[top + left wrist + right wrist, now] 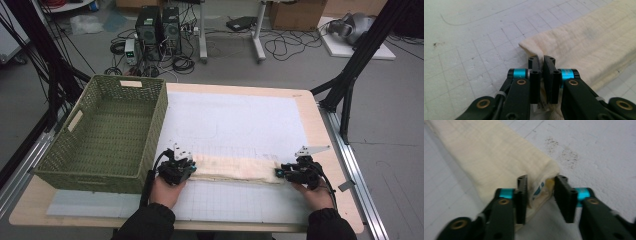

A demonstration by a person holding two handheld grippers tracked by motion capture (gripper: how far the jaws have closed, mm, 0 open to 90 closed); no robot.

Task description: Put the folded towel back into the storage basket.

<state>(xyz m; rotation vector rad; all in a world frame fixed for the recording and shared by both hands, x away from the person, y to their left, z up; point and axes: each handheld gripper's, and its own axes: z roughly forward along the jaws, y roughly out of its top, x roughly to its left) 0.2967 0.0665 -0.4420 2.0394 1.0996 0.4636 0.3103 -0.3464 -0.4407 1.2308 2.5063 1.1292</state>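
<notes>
Now the left tongs (pixel 541 65) are pinching one end of the folded cream towel (pixel 235 168). The right tongs (pixel 541 185) are straddling its other end, not yet clamped. It is lying along the tabletop (pixel 310 117) beside the green basket (pixel 107 127). Grasp step; next probably a level, joint lift.

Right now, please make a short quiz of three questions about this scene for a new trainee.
1. True or false: the left gripper has its jaws closed on a corner of the folded cream towel.
2. Where does the green woven basket stand? A) at the left side of the table B) at the right side C) on top of the towel
3. In the right gripper view, what lies between the jaws of the right gripper?

Key:
1. True.
2. A.
3. The end of the towel, with a small label; the jaws stand a little apart around it, so a firm pinch cannot be confirmed.
</notes>
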